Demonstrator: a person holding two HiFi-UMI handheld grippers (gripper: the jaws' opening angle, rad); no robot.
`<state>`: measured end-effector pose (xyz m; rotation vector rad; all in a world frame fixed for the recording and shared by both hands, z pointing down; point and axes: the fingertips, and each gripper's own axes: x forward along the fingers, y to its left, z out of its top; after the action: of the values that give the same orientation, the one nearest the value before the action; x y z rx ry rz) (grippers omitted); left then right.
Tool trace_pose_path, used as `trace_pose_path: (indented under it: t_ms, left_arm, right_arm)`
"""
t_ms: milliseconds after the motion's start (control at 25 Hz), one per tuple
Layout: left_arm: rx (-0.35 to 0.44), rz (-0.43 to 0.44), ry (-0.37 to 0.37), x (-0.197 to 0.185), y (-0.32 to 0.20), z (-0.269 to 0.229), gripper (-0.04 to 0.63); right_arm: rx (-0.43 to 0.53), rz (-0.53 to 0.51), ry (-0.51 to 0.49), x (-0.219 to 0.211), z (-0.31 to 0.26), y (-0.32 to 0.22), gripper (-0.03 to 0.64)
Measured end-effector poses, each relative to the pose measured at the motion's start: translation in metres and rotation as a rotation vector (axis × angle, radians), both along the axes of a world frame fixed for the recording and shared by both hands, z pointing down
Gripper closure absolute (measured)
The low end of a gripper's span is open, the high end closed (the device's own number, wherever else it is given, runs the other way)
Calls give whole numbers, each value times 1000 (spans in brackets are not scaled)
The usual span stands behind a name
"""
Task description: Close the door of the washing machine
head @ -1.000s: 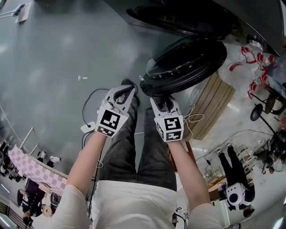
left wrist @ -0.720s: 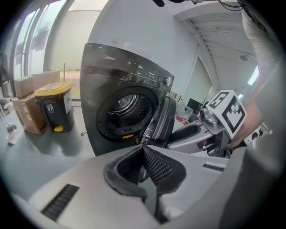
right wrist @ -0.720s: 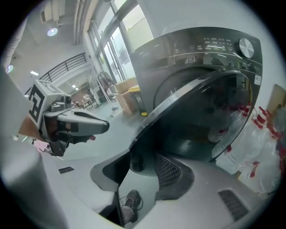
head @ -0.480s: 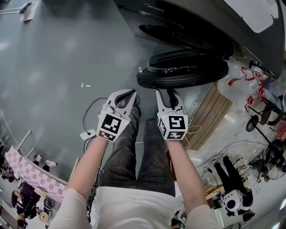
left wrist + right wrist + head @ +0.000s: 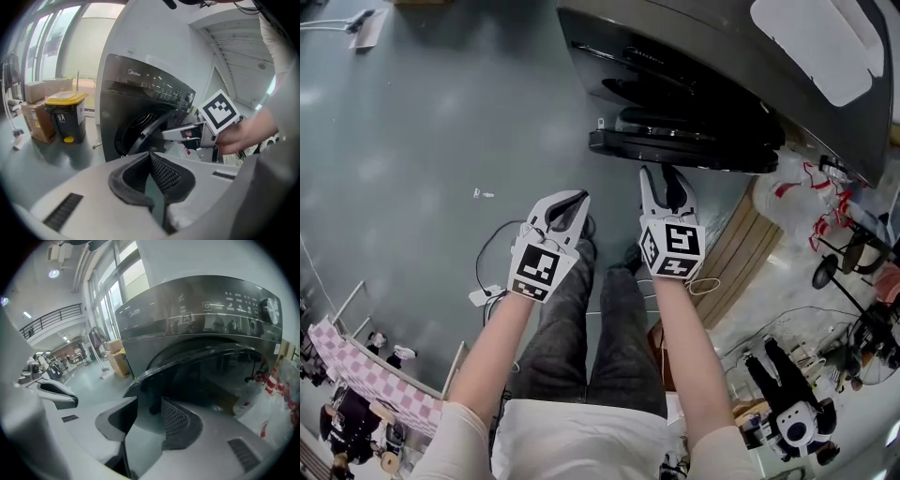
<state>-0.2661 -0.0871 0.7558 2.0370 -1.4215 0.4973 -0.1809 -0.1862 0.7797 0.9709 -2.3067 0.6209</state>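
Right gripper [image 5: 664, 174], jaws apart and clamping nothing, is pushing at the door [image 5: 684, 148] on its near rim. Door is swinging from wide open toward the washing machine [image 5: 694, 66]; closure is nearing.

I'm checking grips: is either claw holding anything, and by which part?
Nothing is held, as far as shows. The left claw is shut and empty; the right claw stands open at the door rim, pads not pressing it.

Bright daylight, strong fisheye distortion, dark vignetted corners.
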Motion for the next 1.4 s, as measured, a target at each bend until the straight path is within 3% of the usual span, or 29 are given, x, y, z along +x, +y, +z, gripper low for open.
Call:
trace_pose_path:
  t_ms: [200, 520, 600, 840, 1400]
  left_arm:
    - [16, -4, 9, -6, -10, -8, 586]
    - [20, -19, 10, -19, -22, -4, 586]
    - [18, -22, 8, -22, -25, -1, 586]
    - [8, -31, 6, -33, -28, 5, 586]
    - [-16, -45, 23, -30, -8, 6, 586]
  right_arm:
    - [21, 34, -8, -14, -2, -31, 445]
    - [54, 169, -6, -6, -2, -84, 500]
    - [67, 204, 8, -1, 0, -91, 553]
    - [63, 294, 36, -1, 3, -96, 577]
    - [45, 285, 28, 1, 2, -109, 586]
